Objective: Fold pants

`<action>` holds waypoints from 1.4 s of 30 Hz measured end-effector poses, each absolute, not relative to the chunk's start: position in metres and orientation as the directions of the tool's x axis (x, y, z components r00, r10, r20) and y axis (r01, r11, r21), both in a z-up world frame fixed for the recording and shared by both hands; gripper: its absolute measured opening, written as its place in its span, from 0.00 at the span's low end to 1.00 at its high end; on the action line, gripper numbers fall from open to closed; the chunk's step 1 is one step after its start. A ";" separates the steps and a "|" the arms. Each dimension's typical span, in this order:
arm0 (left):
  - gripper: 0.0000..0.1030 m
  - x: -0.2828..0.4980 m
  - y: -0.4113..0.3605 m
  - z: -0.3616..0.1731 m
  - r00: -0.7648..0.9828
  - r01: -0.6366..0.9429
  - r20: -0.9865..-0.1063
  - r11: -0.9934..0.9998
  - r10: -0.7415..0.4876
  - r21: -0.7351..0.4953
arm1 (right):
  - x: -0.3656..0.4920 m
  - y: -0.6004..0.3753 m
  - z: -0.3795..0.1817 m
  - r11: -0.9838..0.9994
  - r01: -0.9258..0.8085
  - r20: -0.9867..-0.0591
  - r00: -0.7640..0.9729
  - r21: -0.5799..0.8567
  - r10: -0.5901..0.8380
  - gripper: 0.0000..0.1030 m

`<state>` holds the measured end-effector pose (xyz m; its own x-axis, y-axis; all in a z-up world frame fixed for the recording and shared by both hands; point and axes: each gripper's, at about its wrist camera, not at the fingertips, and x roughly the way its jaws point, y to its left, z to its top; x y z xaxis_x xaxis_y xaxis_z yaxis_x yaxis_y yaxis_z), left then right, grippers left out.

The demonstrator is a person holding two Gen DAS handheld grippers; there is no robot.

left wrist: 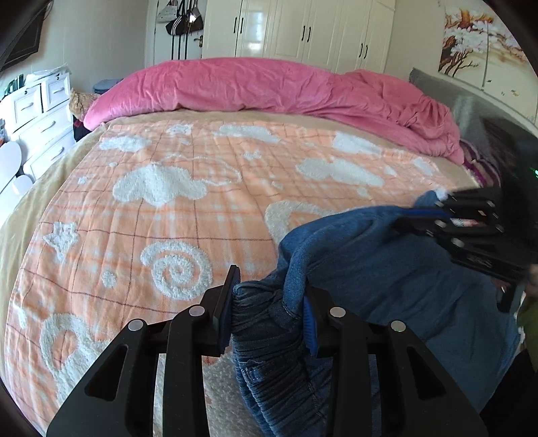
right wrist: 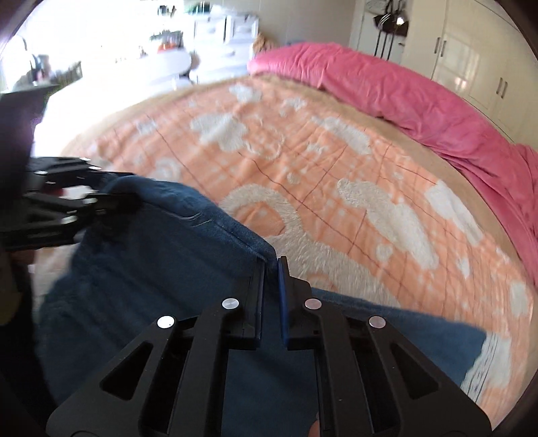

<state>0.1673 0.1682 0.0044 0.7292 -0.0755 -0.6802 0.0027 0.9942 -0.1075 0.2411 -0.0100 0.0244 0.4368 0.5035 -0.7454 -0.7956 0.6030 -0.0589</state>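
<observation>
The blue denim pants (left wrist: 386, 269) are lifted partly off the bed (left wrist: 30, 208), hanging between the two tools over the near edge of the orange-and-white checked blanket (left wrist: 201, 208) with its raised fleecy white shapes.

The left hand-held gripper (left wrist: 269, 312), black with blue pads, is clamped on a thick bunch of the gathered, ribbed waistband; its jaws stand a little apart with the cloth packed tight between them, and a folded denim edge drapes over the right-hand finger.

The right hand-held gripper (right wrist: 270, 295) has its jaws drawn almost together on the pants' upper edge (right wrist: 201, 218). The view there is motion-blurred, but a thin layer of the cloth appears to be pinched between the pads at the corner where the seam ends. Below that tool the denim spreads wide and flat towards the camera.

In the left wrist view the right gripper shows at the right side, gripping the fabric's far corner; in the right wrist view the left one shows at the left edge, likewise on the cloth.

A crumpled pink quilt (left wrist: 269, 87) lies bunched along the far side of the bed. White wardrobe doors (left wrist: 302, 30) stand behind it, and a white chest of drawers (left wrist: 40, 114) is at the left.
</observation>
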 end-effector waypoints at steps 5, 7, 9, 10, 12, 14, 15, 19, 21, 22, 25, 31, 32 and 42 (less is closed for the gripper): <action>0.32 0.141 0.154 0.023 0.761 0.040 -0.647 0.999 -0.050 -0.031 | 0.180 -0.043 0.042 0.612 -0.791 -0.705 0.445 -0.019 0.552 0.03; 0.32 0.122 0.148 0.031 0.770 0.054 -0.635 0.998 -0.066 -0.039 | 0.159 -0.054 0.045 0.618 -0.786 -0.696 0.449 -0.010 0.560 0.03; 0.32 0.104 0.142 0.035 0.773 0.065 -0.631 0.997 -0.073 -0.035 | 0.137 -0.068 0.045 0.628 -0.778 -0.692 0.440 0.025 0.573 0.03; 0.33 0.095 0.139 0.035 0.770 0.072 -0.633 0.997 -0.076 -0.032 | 0.123 -0.074 0.044 0.627 -0.777 -0.690 0.427 0.050 0.584 0.03; 0.34 0.075 0.132 0.038 0.770 0.077 -0.635 0.997 -0.071 -0.017 | 0.103 -0.080 0.042 0.617 -0.785 -0.687 0.415 0.062 0.597 0.03; 0.36 0.059 0.130 0.041 0.762 0.084 -0.642 0.996 -0.082 -0.028 | 0.083 -0.083 0.036 0.606 -0.793 -0.692 0.399 0.069 0.601 0.03; 0.38 0.052 0.130 0.040 0.746 0.083 -0.660 0.996 -0.092 -0.045 | 0.074 -0.085 0.033 0.602 -0.795 -0.695 0.394 0.070 0.601 0.03; 0.41 0.037 0.134 0.019 0.650 0.054 -0.753 0.995 -0.097 -0.082 | 0.045 -0.084 0.016 0.575 -0.811 -0.710 0.342 0.107 0.615 0.03; 0.43 0.029 0.137 0.007 0.603 0.037 -0.791 0.994 -0.102 -0.100 | 0.033 -0.079 0.003 0.559 -0.821 -0.730 0.310 0.118 0.609 0.03; 0.45 0.027 0.139 0.002 0.581 0.029 -0.807 0.994 -0.105 -0.108 | 0.031 -0.078 -0.003 0.554 -0.822 -0.736 0.293 0.131 0.610 0.03; 0.53 0.015 0.143 -0.004 0.558 0.011 -0.824 0.994 -0.094 -0.107 | 0.031 -0.078 -0.017 0.565 -0.805 -0.757 0.253 0.180 0.602 0.03; 0.53 -0.022 0.145 0.017 0.601 -0.027 -0.799 0.998 -0.029 -0.057 | 0.018 -0.082 -0.022 0.559 -0.808 -0.763 0.240 0.186 0.600 0.04; 0.53 -0.025 0.141 0.026 0.621 -0.020 -0.783 0.998 -0.037 -0.063 | 0.018 -0.082 -0.024 0.561 -0.806 -0.768 0.235 0.188 0.595 0.05; 0.44 0.034 0.060 0.000 0.568 0.154 -0.809 0.985 -0.153 -0.078 | 0.012 -0.093 -0.033 0.580 -0.771 -0.771 0.194 0.263 0.607 0.11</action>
<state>0.0344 0.0596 -0.0003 0.5683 -0.1525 -0.8086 0.1540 0.9850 -0.0776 0.0116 -0.0928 -0.0331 0.1937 0.6072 -0.7706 -0.7711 0.5798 0.2630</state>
